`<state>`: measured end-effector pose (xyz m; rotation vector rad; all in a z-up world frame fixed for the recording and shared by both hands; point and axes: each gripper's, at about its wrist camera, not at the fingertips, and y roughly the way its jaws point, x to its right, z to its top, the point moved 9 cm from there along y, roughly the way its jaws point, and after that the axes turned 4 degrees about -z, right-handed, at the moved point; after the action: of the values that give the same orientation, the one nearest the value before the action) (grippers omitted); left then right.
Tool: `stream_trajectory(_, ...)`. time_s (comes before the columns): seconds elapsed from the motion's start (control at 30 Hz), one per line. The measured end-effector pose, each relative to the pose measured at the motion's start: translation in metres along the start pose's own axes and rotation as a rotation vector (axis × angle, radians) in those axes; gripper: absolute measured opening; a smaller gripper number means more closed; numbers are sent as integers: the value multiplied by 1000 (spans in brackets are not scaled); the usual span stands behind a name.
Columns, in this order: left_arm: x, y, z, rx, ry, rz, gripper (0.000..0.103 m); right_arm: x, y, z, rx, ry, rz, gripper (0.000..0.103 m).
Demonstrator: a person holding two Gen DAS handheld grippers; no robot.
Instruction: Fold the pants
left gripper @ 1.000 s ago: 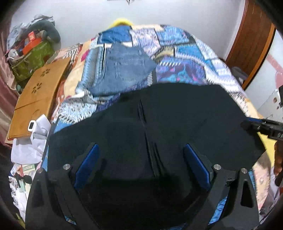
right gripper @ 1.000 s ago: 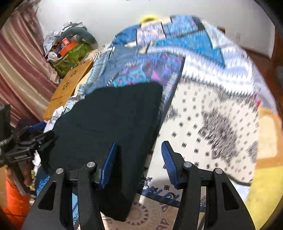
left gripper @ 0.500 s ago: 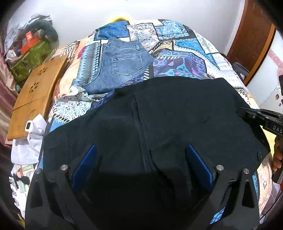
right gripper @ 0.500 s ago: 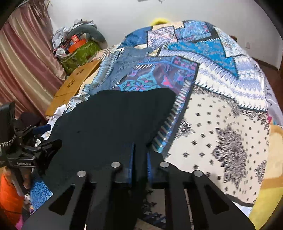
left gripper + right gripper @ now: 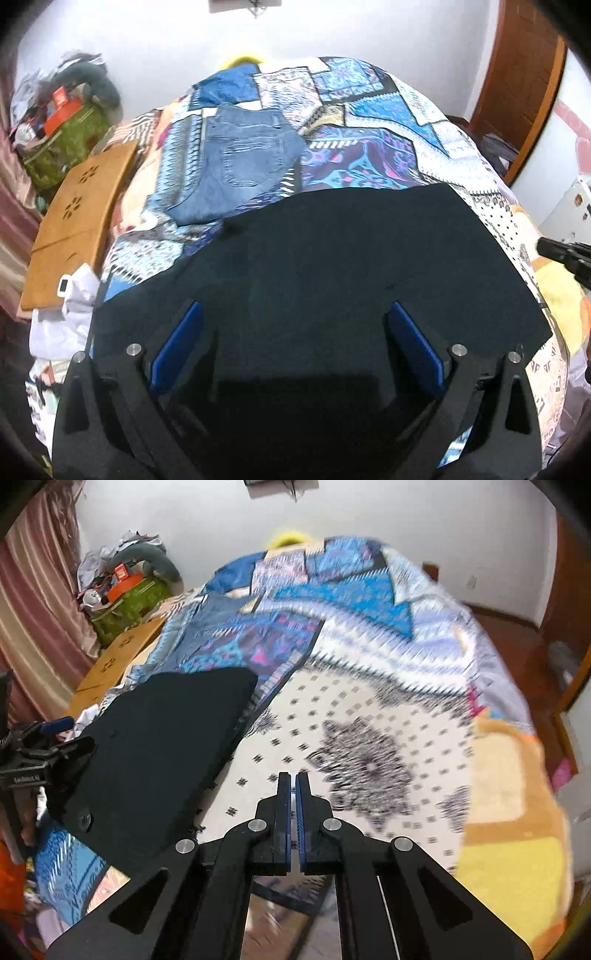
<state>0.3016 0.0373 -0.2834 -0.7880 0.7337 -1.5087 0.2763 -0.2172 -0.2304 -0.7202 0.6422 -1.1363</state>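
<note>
The black pants (image 5: 332, 266) lie folded flat on the patterned bedspread (image 5: 369, 122), near the bed's front edge. My left gripper (image 5: 295, 332) is open, its blue pads hovering over the near part of the pants. In the right wrist view the pants (image 5: 159, 746) lie at left. My right gripper (image 5: 294, 786) is shut and empty, over the white dotted part of the bedspread (image 5: 369, 738), to the right of the pants. The left gripper (image 5: 48, 753) shows at that view's left edge.
Folded blue jeans (image 5: 240, 162) lie on the bed beyond the black pants. A wooden board (image 5: 77, 221) leans at the bed's left side beside white cloth (image 5: 62, 321). A green bag with clutter (image 5: 59, 140) stands at far left. A wooden door (image 5: 517, 92) is at right.
My right gripper closed, then moved right, off the pants' edge, and is now over the bare bedspread. The pants' centre crease has flattened. The left gripper stayed open over the pants.
</note>
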Motion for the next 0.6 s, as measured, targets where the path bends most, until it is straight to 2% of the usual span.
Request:
stream_trajectory(0.1, -25, -18, -7, 20, -60, 17, 101, -14, -12, 9, 23, -36, 21, 8)
stream_trajectory(0.17, -45, -31, -14, 33, -102, 32, 101, -30, -15, 14, 35, -61, 45, 21)
stream_trajectory(0.23, -67, -45, -24, 34, -155, 34, 101, -48, -15, 19, 48, -80, 67, 42)
stream_trajectory(0.3, -88, -54, -36, 25, -213, 30, 101, -72, -13, 25, 64, -112, 84, 51)
stream_trajectory(0.43, -126, -64, -67, -14, -357, -16, 101, -125, -8, 31, 73, -190, 142, 52)
stream_trajectory(0.6, -144, -69, -103, -33, -481, -83, 101, -184, 9, 26, 32, -312, 187, 56)
